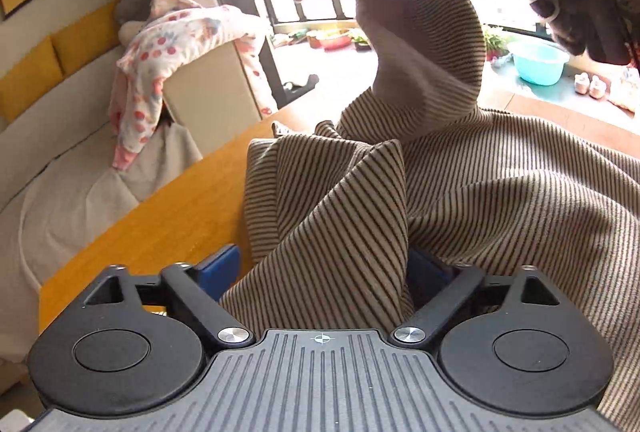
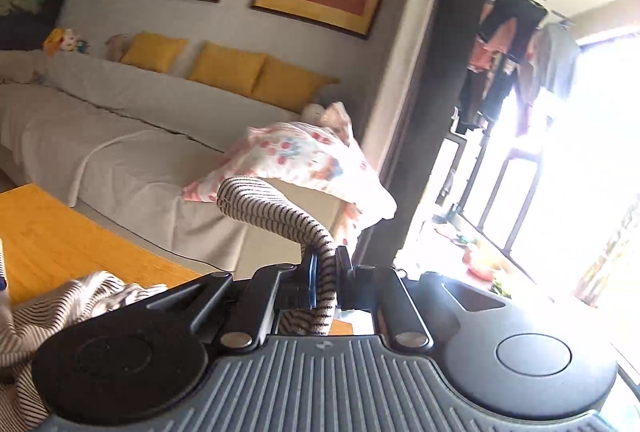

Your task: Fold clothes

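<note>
My right tongs (image 2: pixel 324 272) pinch a narrow fold of the striped garment (image 1: pixel 500 191), lifting it clear of the yellow desk (image 1: pixel 168 216) so the cloth hangs free for folding. My left tongs (image 1: pixel 324 264) stand half open around a lower bunch of the cloth, pads not yet pressing, ready to take a second hold.

Beige garment (image 1: pixel 500 183) with thin dark stripes, honey-yellow table (image 1: pixel 168 216), mustard cushions (image 2: pixel 228 67), possibly floral pink-spotted cloth (image 2: pixel 304 155)
</note>
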Available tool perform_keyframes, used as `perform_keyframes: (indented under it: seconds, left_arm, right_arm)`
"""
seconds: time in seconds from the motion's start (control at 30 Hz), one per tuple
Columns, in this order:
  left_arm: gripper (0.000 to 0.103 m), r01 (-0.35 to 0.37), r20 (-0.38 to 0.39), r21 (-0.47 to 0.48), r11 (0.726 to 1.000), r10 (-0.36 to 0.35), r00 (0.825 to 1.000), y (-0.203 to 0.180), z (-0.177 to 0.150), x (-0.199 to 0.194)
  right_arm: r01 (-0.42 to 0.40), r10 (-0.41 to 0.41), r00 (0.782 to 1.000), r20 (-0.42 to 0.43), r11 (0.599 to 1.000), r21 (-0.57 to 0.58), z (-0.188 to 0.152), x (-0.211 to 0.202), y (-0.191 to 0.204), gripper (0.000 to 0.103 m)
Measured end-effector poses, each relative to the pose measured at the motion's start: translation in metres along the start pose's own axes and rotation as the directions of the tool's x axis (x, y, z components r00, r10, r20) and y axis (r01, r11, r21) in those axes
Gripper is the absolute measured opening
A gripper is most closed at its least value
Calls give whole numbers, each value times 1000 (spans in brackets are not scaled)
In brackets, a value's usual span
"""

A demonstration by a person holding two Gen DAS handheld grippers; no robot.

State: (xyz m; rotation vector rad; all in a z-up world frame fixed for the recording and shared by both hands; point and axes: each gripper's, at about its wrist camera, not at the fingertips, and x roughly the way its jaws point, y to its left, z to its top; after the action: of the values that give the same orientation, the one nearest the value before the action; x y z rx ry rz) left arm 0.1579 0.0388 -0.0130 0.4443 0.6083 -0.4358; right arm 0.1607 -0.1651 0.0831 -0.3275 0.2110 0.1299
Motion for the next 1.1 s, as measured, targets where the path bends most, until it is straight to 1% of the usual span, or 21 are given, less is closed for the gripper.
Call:
perform_keyframes:
  seconds: [0.03,0.07,0.1,0.17,0.23,0.33,0.43,0.53,0.63,0.67,0.7,0.77,0.83,0.87,0.9,0.93,0.97,1.0,1.03,1.07,1.1]
  left_arm:
    - [54,-5,-9,12,1000,5,1000,0,1,4]
    - [38,-16,-11,19,1000,16,1000,3,2,4]
    - [25,-30,-13,25,999,30,999,7,4,3]
    - [17,-104,-5,30,994,104,995,26,8,-3]
    - [16,-191,-18,-30,981,190,982,63,9,-7]
    - [16,-259,-74,-147,955,251,965,117,1,-4]
    - [16,-346,-133,-139,928,328,935,138,-15,12]
    - [16,-359,-183,-186,914,327,927,152,-31,21]
    - [19,-383,-197,-210,899,345,918,161,-43,17]
    - [22,-393,-201,-216,894,353,914,164,-45,14]
    - [28,-397,-202,-234,888,355,913,167,-47,9]
    - [40,-403,-204,-269,875,357,912,173,-49,-1]
    - [48,-377,-185,-317,870,333,925,172,-50,-19]
    - [60,-364,-175,-331,871,322,930,168,-50,-27]
    - [71,-347,-161,-341,874,309,937,162,-50,-36]
    - [76,-329,-146,-350,877,296,944,155,-50,-45]
    - [81,-309,-132,-351,884,280,951,145,-51,-56]
    - [85,-288,-118,-352,890,263,957,135,-52,-67]
    - [87,-259,-103,-360,896,237,966,121,-52,-77]
    - [91,-236,-91,-368,899,218,972,112,-53,-84]
    - [93,-201,-73,-384,901,187,980,98,-54,-94]
  right_arm:
    - [20,-20,1000,-12,1000,15,-5,2,-9,8]
    - [41,-40,999,-20,999,19,-10,1,-16,8]
    - [62,-62,998,-25,998,20,-13,2,-22,8]
    - [108,-107,994,-29,994,35,-16,2,-36,8]
    - [157,-155,987,-34,986,52,-19,3,-48,8]
    - [207,-203,977,-63,977,59,-25,15,-59,8]
    - [211,-206,970,-131,977,23,-42,35,-55,8]
    - [206,-205,960,-189,979,-15,-58,54,-42,8]
    - [210,-212,947,-242,977,-35,-69,73,-33,8]
    - [212,-218,942,-255,976,-50,-72,79,-31,8]
    - [203,-212,939,-272,977,-64,-75,81,-28,8]
    - [115,-128,947,-296,992,-59,-76,80,-24,8]
    - [83,-110,950,-291,991,-104,-72,67,-17,9]
    - [73,-108,953,-283,988,-133,-70,59,-15,12]
    - [70,-109,956,-272,986,-151,-69,49,-14,19]
    - [52,-92,962,-257,986,-159,-66,33,-14,30]
    - [34,-75,967,-242,985,-167,-62,17,-13,35]
    - [-26,-12,971,-238,987,-157,-58,-4,-14,43]
    - [-104,67,969,-238,983,-150,-56,-25,-10,48]
    - [-183,146,960,-237,973,-142,-54,-46,-6,50]
    - [-267,227,943,-244,953,-141,-56,-65,0,56]
